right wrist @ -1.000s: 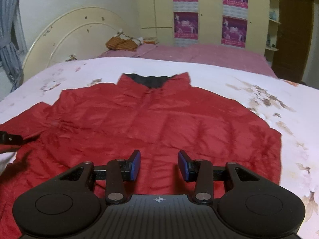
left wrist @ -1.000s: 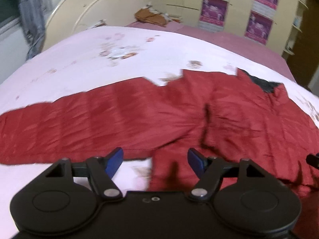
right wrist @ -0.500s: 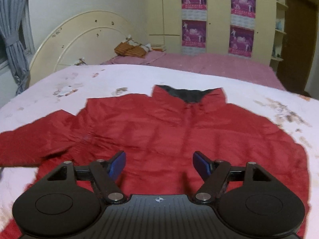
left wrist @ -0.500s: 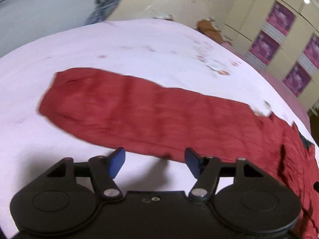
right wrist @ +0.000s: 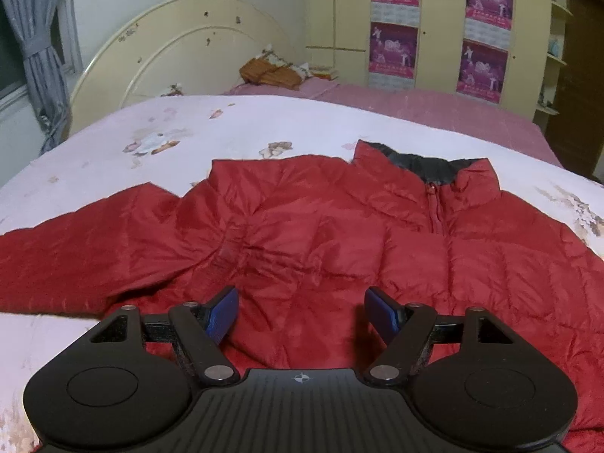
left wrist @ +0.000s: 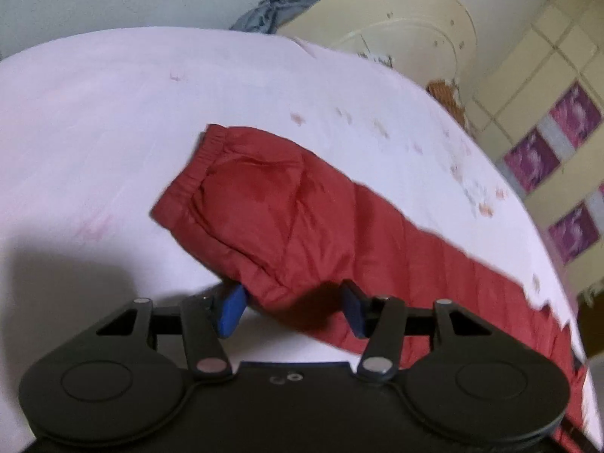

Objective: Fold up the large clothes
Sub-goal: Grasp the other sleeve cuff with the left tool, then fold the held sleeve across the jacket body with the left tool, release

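A red quilted jacket lies flat, front up, on the bed, its dark-lined collar at the far side. Its left sleeve stretches out across the sheet, with the elastic cuff at its end. My left gripper is open, low over the sheet, with the sleeve's near edge between its blue pads. My right gripper is open and empty, just above the jacket's body near the left armpit.
The bed has a white floral sheet and a cream round headboard. A pink cover lies beyond, with an orange cloth. A grey curtain hangs at the left. Wardrobes with posters stand behind.
My left gripper has swung left along the sleeve to near its cuff and come down onto its edge. My right gripper has opened wider and shifted left over the jacket.
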Tool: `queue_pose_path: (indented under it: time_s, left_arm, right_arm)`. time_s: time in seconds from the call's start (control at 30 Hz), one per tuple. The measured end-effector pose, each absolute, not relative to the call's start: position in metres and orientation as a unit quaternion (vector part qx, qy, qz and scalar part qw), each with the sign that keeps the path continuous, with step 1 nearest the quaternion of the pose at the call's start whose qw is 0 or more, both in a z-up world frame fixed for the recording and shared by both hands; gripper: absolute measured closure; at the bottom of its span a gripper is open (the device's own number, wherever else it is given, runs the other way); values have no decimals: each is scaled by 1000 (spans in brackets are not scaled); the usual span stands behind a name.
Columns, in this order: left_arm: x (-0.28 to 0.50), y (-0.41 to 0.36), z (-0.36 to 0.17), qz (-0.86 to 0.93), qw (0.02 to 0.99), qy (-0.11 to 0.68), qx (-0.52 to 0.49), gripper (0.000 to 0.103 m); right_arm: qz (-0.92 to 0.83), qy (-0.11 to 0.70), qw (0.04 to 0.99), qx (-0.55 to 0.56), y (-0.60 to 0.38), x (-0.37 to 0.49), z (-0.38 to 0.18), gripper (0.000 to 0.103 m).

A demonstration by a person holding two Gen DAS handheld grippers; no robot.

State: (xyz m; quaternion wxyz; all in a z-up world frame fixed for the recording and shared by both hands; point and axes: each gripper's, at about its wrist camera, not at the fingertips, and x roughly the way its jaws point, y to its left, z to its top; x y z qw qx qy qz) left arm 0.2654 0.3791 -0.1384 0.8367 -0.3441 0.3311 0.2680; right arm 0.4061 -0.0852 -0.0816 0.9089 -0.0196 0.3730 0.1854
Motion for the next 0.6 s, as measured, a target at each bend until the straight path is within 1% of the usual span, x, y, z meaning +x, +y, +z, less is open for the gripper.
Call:
queue_pose_path:
  time_s: [0.03,0.07,0.1,0.13,0.2,0.3,0.37,0.43,0.5,0.6]
  left_arm:
    - [268,381,-139,272,837,327,-344,65]
    - [270,383,-140,278,838,321,-342,70]
    - [271,385,-141,280,838,315,-347,83]
    - [273,387,-144,280,837,311,-354,88]
    - [277,384,-142,279,844,305,-341,93]
    - [282,374,-131,261,864,290,-317,97]
    - [289,361,-115,239,884,279,-289,98]
    - [301,346,-101,206,900,274,-268,98]
    - [316,325,-85,160,917,274,-244,98]
    - [344,277,-63,78,939,272,-194,98]
  right_arm:
    - [184,376,908,-25,-83,407,-84,29]
    - [181,380,906,-31,-81,409,-88,29]
    - [179,390,902,-34,-80,412,-94,29]
    - [178,403,897,-34,-79,415,-100,29]
    - [176,411,893,-45,-77,419,-109,29]
    - [176,412,893,-36,-79,421,-107,29]
    - [171,399,901,-17,-84,420,-102,29]
    - [172,409,896,-18,-84,420,-104,29]
    - [177,410,895,-19,-87,420,-103,29]
    - [168,394,904,21,-105,417,-89,29]
